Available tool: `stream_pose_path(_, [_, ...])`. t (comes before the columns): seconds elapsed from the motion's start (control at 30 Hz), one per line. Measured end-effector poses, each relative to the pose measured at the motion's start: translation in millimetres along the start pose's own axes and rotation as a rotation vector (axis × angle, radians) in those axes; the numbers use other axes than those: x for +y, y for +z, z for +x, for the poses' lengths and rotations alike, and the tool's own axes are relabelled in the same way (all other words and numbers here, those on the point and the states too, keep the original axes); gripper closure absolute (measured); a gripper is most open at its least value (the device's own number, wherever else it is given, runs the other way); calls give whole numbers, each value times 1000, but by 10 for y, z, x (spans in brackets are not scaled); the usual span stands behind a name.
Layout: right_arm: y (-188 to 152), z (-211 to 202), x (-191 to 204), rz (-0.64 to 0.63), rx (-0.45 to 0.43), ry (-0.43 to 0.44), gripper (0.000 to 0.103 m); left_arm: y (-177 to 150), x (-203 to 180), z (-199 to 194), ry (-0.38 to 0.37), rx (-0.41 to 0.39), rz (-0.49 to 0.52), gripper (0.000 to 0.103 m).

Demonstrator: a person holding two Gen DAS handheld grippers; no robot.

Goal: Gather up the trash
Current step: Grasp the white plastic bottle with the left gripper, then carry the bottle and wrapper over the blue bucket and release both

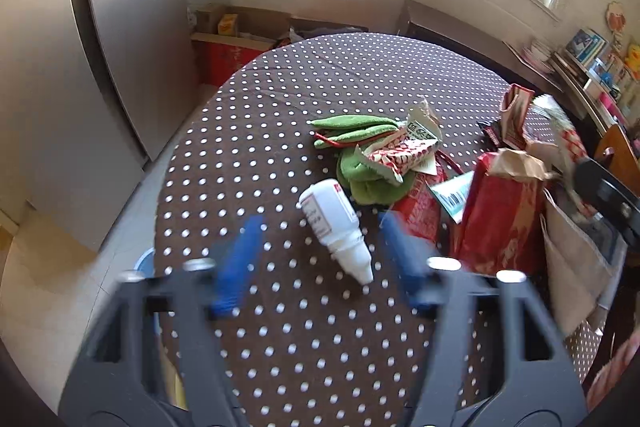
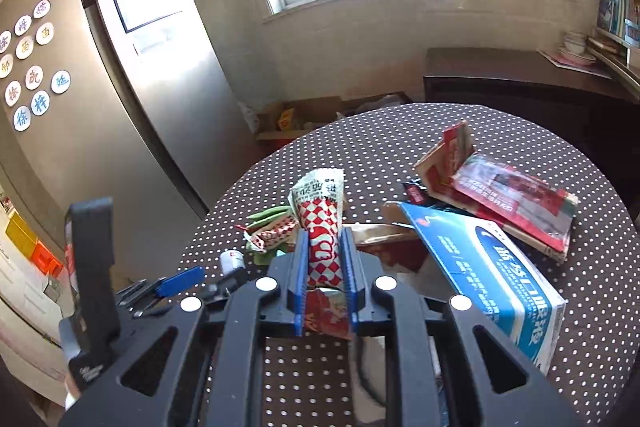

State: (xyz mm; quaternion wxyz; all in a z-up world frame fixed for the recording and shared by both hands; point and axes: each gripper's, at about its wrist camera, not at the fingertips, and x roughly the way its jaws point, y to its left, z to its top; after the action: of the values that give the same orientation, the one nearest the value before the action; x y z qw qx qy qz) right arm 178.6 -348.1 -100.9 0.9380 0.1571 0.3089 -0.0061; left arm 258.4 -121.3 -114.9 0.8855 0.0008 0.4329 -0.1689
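A white squeeze bottle [image 1: 334, 223] lies on the brown polka-dot tablecloth [image 1: 300, 95], nozzle towards me. My left gripper [image 1: 320, 227] is open, its blurred blue fingers [image 1: 240, 259] on either side of the bottle with gaps to it. In the right wrist view my right gripper [image 2: 325, 235] is shut on a red-and-white checked snack wrapper [image 2: 322, 211], held upright above the table. The same view shows the bottle [image 2: 232, 261] and one blue finger [image 2: 180, 281] of the left gripper at lower left.
A green cloth [image 1: 360, 135] with another checked wrapper [image 1: 400, 155] on it lies mid-table. A red paper bag [image 1: 500, 219], a blue-and-white box [image 2: 492, 275] and red packaging [image 2: 516, 203] crowd the right side. A steel fridge [image 2: 160, 107] stands at left.
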Motion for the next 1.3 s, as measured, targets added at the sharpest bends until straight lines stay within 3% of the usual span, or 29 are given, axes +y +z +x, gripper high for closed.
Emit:
stream_pose_path(0.07, [14,4,38,2,3,-1,87,23,5,69,-24,16,-1,79])
stream_pose_path(0.4, [12,199,427,-34,34,86,87,-123,252,-279,-8,-41,-16,79])
stream_pose_path(0.8, [-190,483,1490,-184,122,249,87,-430,1090,-860,151,-135,-154,79])
stream_pose_path(1.07, [-471,706,2173,-278,211,335,87,-665,1717,-1025,252,-131,-240,79])
stream_pose_path(1.3, [-706,911,2579,-330,284,362,87,-809,2128,-998,285,-92,-293,78])
